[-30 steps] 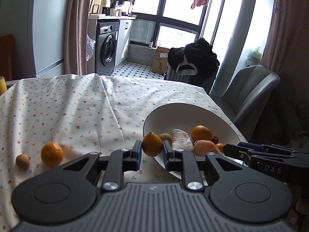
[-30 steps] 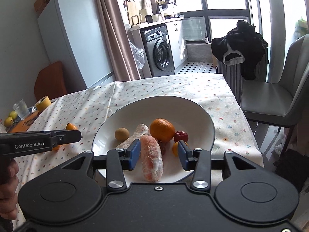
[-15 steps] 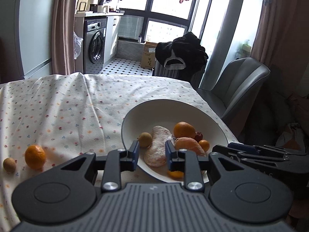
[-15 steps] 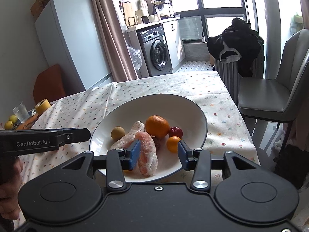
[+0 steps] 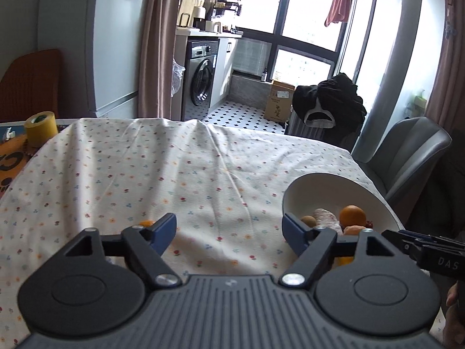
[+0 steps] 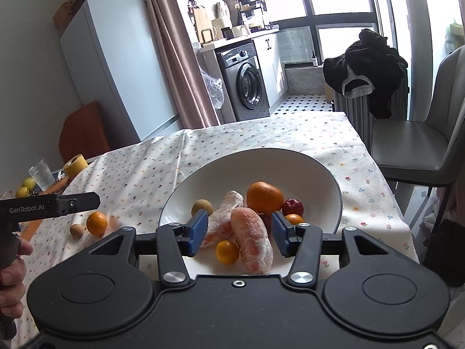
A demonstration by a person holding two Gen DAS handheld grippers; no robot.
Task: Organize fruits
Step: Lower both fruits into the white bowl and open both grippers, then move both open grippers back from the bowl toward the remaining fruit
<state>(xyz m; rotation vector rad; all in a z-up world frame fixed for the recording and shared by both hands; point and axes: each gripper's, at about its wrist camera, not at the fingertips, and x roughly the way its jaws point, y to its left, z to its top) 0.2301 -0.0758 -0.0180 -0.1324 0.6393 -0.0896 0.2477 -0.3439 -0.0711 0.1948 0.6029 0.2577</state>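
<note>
Left gripper (image 5: pixel 229 231), clamped on a small orange fruit a second ago, now hangs spread and empty left of the white bowl (image 6: pixel 290 157); that kumquat (image 6: pixel 227 252) lies inside, so one more piece is sorted. Right gripper (image 6: pixel 239 229) hovers parted over the bowl's near rim. Left of the bowl, on the tablecloth (image 6: pixel 139 174), wait one mandarin (image 6: pixel 96 223) and one brown longan (image 6: pixel 76 230).

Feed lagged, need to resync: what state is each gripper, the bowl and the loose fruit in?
Left gripper: open, empty.
Right gripper: open, empty, over the bowl.
White ceramic bowl: upright, holding fruit.
Orange tangerine: loose on tablecloth.
Small tan round fruit: loose beside the tangerine.
</note>
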